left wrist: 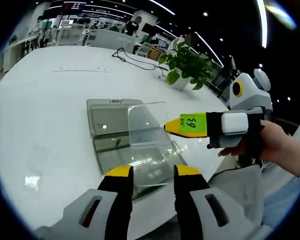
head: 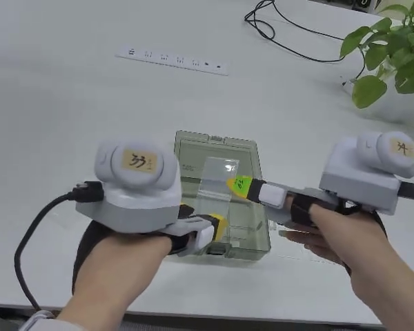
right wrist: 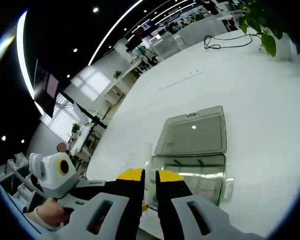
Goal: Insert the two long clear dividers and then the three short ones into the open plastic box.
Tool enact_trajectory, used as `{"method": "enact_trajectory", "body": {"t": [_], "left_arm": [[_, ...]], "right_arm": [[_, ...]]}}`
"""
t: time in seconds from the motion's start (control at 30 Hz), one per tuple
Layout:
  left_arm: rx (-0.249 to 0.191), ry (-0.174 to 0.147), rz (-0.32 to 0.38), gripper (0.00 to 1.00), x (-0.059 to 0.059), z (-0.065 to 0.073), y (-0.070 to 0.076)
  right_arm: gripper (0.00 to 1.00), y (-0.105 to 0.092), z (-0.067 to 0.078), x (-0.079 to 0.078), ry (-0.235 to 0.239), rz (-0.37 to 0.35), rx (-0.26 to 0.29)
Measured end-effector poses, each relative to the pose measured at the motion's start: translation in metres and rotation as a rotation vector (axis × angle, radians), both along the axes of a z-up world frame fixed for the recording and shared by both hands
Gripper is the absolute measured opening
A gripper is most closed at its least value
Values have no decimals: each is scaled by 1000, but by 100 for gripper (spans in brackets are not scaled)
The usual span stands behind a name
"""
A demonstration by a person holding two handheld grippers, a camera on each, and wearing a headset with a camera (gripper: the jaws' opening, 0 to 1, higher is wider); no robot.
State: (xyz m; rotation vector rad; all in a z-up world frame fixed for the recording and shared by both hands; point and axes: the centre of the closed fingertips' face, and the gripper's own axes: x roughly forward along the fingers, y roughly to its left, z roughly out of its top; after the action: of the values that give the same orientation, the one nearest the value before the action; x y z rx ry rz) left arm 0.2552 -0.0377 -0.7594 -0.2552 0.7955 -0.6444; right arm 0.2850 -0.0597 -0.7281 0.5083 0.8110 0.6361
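- The clear divider point(head: 217, 178) is held upright over the open plastic box point(head: 245, 241) at frame centre; it could be tilted or dropped, being pinched at one edge only
- The right gripper point(head: 234, 185) is clenched on that edge; the left gripper point(left wrist: 153, 171) is spread around the lower end, and its grip cannot be told
- A power strip point(head: 172, 61) at upper left and a plant point(head: 390, 52) at upper right are well apart; the way is not blocked by them

The head view looks forward and down from above the near edge of the table point(head: 69, 89), close over the open plastic box point(head: 259, 238). The left gripper view faces right and far, low and close; the right gripper view faces left, rolled — all three share the box.
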Motion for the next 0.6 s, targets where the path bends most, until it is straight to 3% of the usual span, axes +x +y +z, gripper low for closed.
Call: {"method": "enact_trajectory", "body": {"t": [0.37,0.6], "left_arm": [[-28,-3,-7,30,3,4,-8],[-68,21,-1,30,0,3,-12]], "right_arm": [[4,2,-1,4,8,2,-15],[2,1,1,2,10,25,-31]]}}
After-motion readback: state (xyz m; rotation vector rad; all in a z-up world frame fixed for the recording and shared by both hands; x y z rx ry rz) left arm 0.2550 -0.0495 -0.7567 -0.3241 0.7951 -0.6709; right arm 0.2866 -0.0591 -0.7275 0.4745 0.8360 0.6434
